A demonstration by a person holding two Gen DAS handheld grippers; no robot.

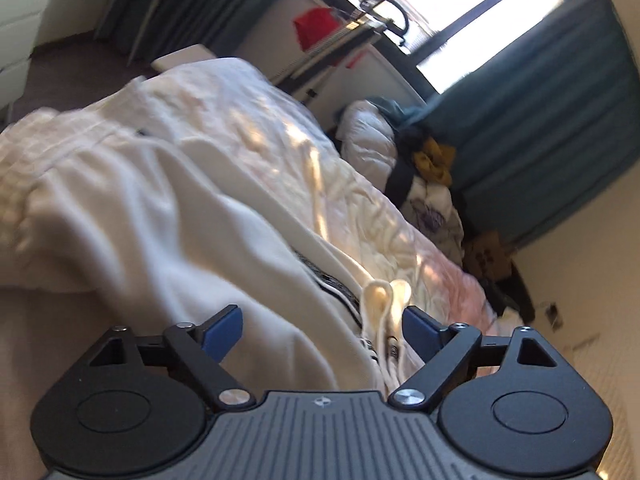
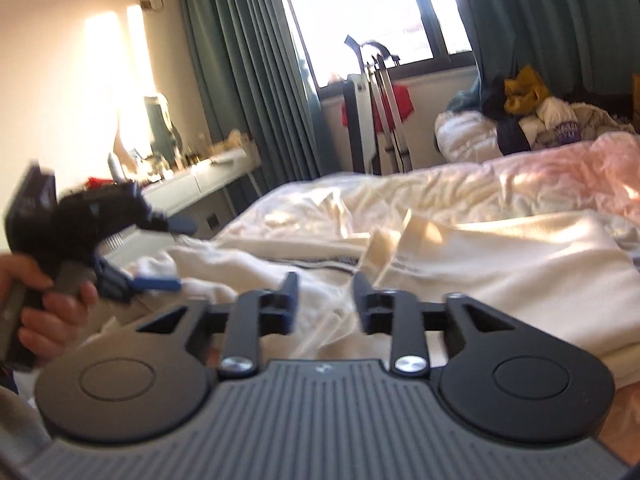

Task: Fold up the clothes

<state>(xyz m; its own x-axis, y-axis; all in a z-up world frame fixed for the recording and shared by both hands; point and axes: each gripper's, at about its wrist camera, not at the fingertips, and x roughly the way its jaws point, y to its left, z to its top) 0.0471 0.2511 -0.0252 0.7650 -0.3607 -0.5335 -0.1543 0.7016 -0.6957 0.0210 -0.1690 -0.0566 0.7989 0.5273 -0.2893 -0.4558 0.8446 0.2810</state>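
A cream-white hooded garment with a dark zipper band lies spread on the bed; it also shows in the right wrist view. My left gripper is open just above the garment, and a cream drawstring end lies between its blue pads. In the right wrist view the left gripper shows at the left, held by a hand, fingers apart over the fabric. My right gripper is open with nothing between its fingers, low over crumpled cream fabric near the zipper.
The bed has a pale pink and cream quilt. A heap of clothes lies at its far end by teal curtains. A folded rack with a red cloth stands under the window. A white desk is at the left.
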